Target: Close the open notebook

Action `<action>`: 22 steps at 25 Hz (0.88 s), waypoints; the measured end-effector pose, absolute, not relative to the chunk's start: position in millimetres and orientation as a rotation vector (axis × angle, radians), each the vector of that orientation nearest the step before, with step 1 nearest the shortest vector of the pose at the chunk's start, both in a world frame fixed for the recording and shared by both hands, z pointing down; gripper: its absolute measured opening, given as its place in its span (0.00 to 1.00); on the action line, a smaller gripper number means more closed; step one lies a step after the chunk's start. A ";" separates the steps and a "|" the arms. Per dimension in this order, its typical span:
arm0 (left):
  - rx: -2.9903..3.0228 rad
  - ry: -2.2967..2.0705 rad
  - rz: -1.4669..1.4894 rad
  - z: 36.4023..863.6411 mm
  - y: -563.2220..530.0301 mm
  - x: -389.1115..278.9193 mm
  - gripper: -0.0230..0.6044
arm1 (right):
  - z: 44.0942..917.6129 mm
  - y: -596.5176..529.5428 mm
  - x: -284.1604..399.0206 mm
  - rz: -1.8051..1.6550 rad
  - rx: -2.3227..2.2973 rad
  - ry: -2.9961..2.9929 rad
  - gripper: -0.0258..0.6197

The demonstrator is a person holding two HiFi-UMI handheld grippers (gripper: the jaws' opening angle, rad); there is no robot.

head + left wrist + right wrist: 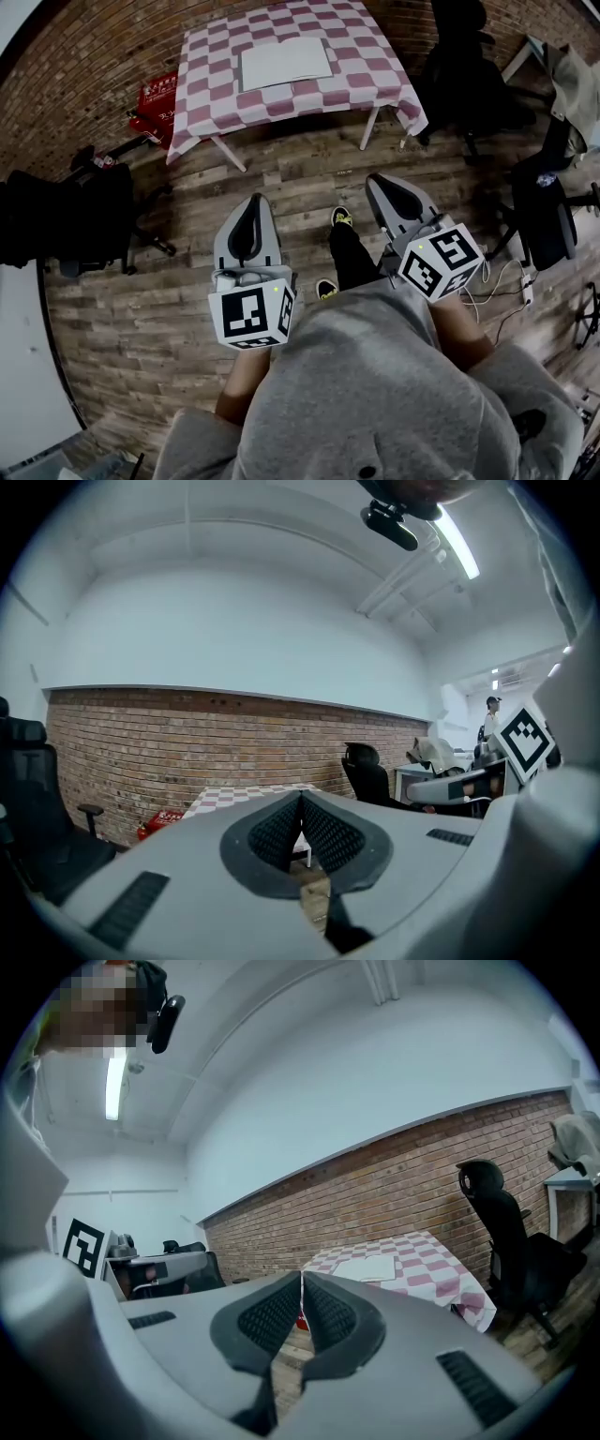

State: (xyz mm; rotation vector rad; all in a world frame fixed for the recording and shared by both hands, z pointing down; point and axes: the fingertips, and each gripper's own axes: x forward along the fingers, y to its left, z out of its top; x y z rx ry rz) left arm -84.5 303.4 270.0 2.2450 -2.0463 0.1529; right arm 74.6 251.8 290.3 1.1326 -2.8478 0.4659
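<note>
An open white notebook [285, 62] lies flat on a table with a pink-and-white checked cloth [206, 75], well ahead of me across the wooden floor. In the right gripper view the notebook [367, 1267] shows small and far off, on the checked cloth [441, 1279]. My left gripper [253, 208] is held low at waist height, jaws together with nothing between them. My right gripper [380, 186] is held beside it, also shut and empty. In their own views the left gripper [301, 799] and right gripper [302, 1277] have tips that meet. Both are far from the table.
Black office chairs stand at the left [84, 216] and right [469, 75] of the table. A red crate [157, 101] sits on the floor by the table's left corner. Cables and a power strip [525, 291] lie at the right. A brick wall [187, 752] runs behind the table.
</note>
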 end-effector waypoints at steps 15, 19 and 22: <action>2.201 -2.038 0.207 283.4 214.0 -95.8 0.05 | 299.0 161.9 56.5 0.444 1.069 -2.862 0.09; 2.192 -2.015 0.233 288.6 174.9 -99.6 0.05 | 304.0 120.6 55.8 0.482 1.084 -2.851 0.09; 2.193 -2.006 0.236 290.2 144.5 -99.0 0.05 | 308.8 89.9 58.1 0.509 1.101 -2.834 0.09</action>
